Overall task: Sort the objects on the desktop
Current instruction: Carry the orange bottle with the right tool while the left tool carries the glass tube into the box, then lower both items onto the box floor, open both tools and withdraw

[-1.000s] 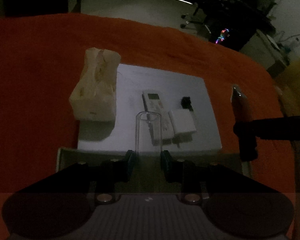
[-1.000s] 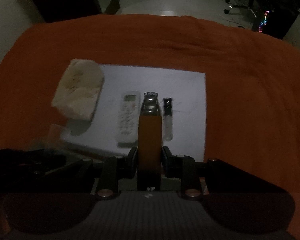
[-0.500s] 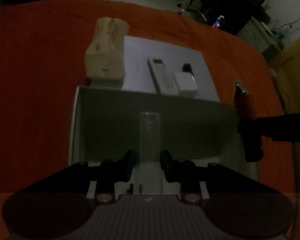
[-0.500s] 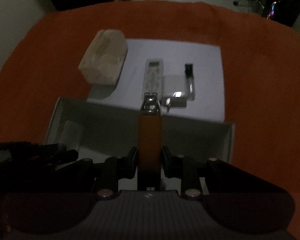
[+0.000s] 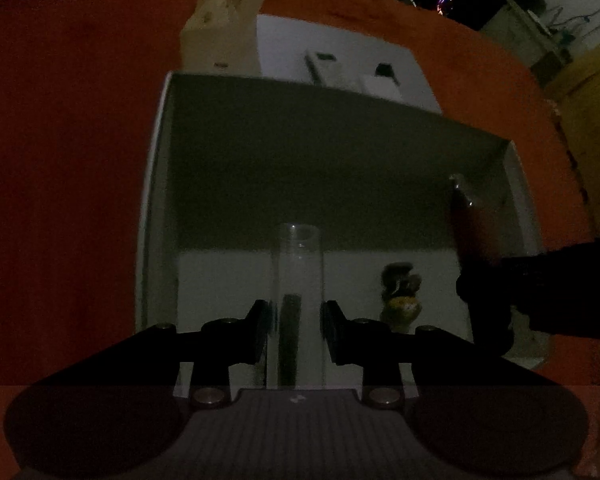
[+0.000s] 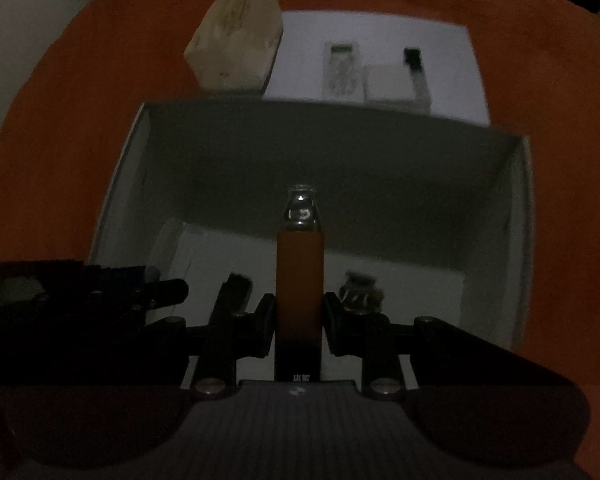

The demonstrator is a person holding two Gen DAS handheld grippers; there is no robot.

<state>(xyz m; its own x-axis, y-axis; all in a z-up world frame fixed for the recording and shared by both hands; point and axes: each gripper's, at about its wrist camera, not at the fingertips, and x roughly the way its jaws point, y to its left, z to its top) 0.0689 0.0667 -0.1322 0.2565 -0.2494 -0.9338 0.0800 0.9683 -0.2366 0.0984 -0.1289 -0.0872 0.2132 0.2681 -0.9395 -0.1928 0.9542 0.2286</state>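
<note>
My left gripper is shut on a clear plastic tube, held over the open white box. My right gripper is shut on an orange bottle with a clear neck, also over the box. The bottle also shows at the right in the left wrist view. A small dark figurine lies on the box floor; it also shows in the right wrist view. The left gripper appears at the left in the right wrist view.
Beyond the box, a white sheet on the orange cloth carries a tissue pack, a white remote, a white adapter and a small black item. A dark room lies behind.
Both grippers have moved back and down with their objects, from above the white sheet to over and into the white box. The box now fills both views.
</note>
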